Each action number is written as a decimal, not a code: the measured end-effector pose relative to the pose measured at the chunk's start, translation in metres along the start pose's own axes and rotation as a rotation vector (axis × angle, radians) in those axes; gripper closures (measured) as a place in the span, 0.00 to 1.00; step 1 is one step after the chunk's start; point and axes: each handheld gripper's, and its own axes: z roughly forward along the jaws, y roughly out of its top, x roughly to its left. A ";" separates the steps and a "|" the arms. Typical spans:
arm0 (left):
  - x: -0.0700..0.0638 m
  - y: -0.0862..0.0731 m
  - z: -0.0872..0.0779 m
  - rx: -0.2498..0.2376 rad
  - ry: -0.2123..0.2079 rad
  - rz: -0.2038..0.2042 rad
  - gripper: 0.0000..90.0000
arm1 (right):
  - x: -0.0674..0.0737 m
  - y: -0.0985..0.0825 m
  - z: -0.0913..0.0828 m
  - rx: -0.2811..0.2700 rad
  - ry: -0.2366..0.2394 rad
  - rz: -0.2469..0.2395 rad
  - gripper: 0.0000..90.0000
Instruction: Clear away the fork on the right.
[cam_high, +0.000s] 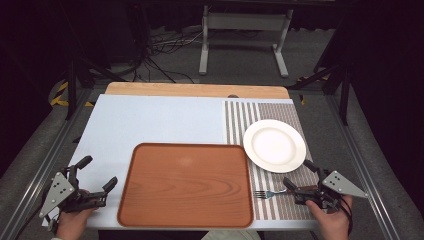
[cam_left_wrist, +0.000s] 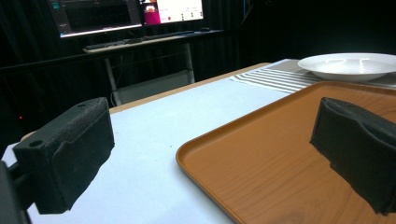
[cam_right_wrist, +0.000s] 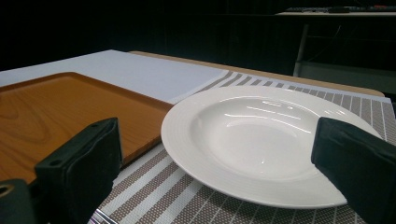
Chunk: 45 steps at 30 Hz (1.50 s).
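Jaws stand wide on both grippers — nothing held. Right gripper (cam_high: 300, 176) hovers over the fork (cam_high: 270, 193), at the plate's (cam_high: 274, 145) six o'clock. Thin, stiff, slippery metal lying flat — probably best pinched across its handle.

A silver fork (cam_high: 267, 193) lies flat on the striped placemat (cam_high: 280, 202) at the lower right of the high view, tines pointing left toward the tray, its handle running right. A white plate (cam_high: 274, 145) sits upright and empty just above it, right of centre, near the tray's upper right corner.
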 end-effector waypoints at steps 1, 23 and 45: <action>0.000 0.000 0.000 0.001 -0.001 -0.002 0.00 | -0.001 0.000 0.000 -0.001 0.000 0.000 0.03; 0.000 0.001 -0.001 -0.004 -0.012 -0.003 0.00 | -0.003 0.000 -0.003 -0.015 -0.002 0.013 0.03; -0.001 0.001 -0.001 -0.008 -0.015 -0.001 0.00 | -0.005 0.031 0.015 -0.042 0.052 0.049 0.02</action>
